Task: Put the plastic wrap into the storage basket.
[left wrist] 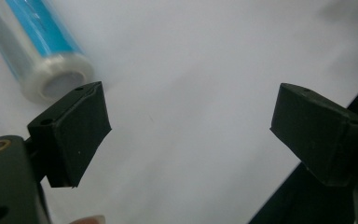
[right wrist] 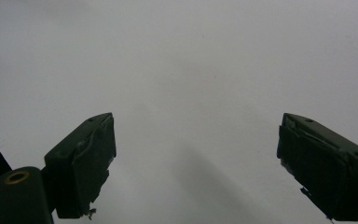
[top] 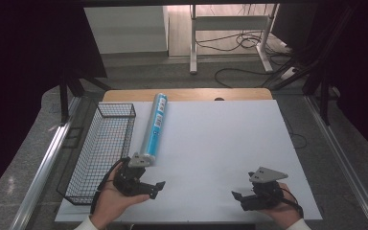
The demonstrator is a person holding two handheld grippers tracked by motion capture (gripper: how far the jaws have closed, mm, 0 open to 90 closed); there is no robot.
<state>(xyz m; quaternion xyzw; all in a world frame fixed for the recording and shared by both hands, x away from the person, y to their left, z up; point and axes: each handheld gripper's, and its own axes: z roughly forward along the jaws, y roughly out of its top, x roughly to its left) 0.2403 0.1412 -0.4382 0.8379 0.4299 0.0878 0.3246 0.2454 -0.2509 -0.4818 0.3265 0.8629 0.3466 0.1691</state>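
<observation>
Tabletop (top: 220,143), covered by a white sheet, fills the centre of the high view, with a strip of bare wood along its far edge. Wire basket (top: 100,153), black and rectangular, stands along the left edge of the sheet, running from the upper left toward the lower left of the frame. Roll of clear film (top: 154,125), with a blue core and a printed label, lies on the sheet just beside the basket's right wall, its long axis running from top centre down toward the lower left.

Left gripper (top: 156,188) sits at the lower left, held in a hand (top: 110,201), just below the near end of the roll. Its jaws stand spread wide with nothing between them; in the left gripper view (left wrist: 191,126) the roll's end (left wrist: 51,79) lies behind the left-hand jaw.

Right gripper (top: 237,197) sits at the lower right, well apart from the roll. Its jaws are likewise spread over bare white sheet (right wrist: 191,70).
</observation>
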